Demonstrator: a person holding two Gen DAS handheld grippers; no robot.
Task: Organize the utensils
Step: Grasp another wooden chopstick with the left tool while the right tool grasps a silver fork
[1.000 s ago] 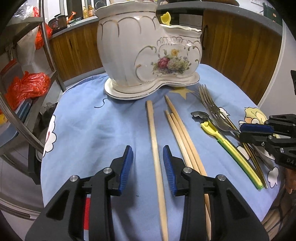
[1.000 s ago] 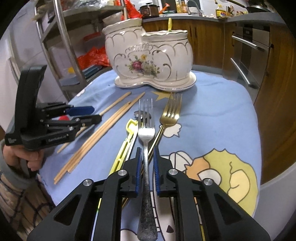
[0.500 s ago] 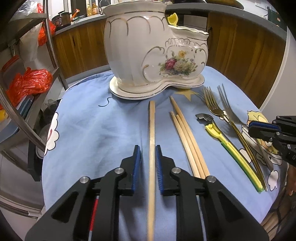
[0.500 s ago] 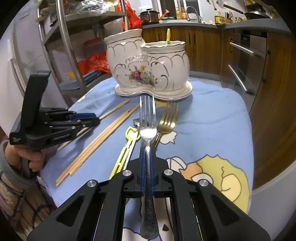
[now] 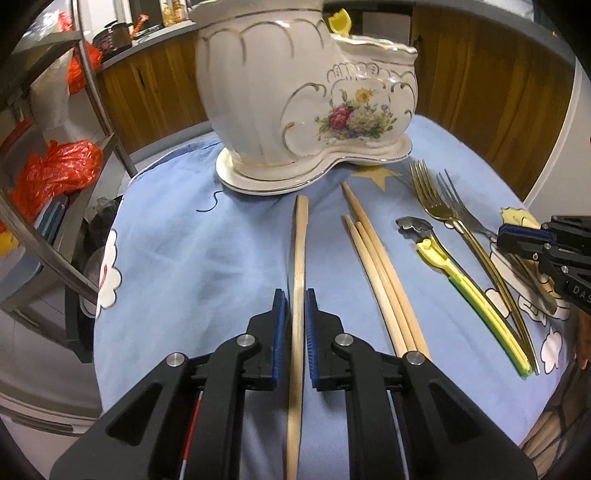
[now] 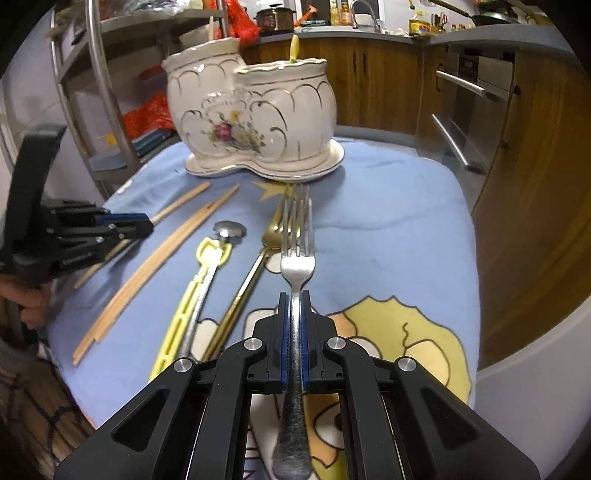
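A white floral ceramic utensil holder (image 5: pixel 303 92) (image 6: pixel 251 122) stands at the far side of the blue tablecloth. My left gripper (image 5: pixel 294 306) is shut on a single wooden chopstick (image 5: pixel 300 236), lifted off the cloth. My right gripper (image 6: pixel 294 306) is shut on a silver fork (image 6: pixel 297 258), tines pointing at the holder. On the cloth lie three more chopsticks (image 5: pixel 376 266) (image 6: pixel 155 262), a yellow peeler (image 5: pixel 465 284) (image 6: pixel 199 280) and a gold fork (image 5: pixel 432 206) (image 6: pixel 255 266).
A yellow utensil (image 5: pixel 341 22) stands in the holder's lower cup. A metal rack (image 5: pixel 55 206) with red bags is at the left. Wooden cabinets (image 6: pixel 535 184) run behind and right of the table. The table edge (image 6: pixel 517 354) is near right.
My left gripper closed on the single chopstick and raised it toward the holder. My right gripper closed on the silver fork and lifted it.
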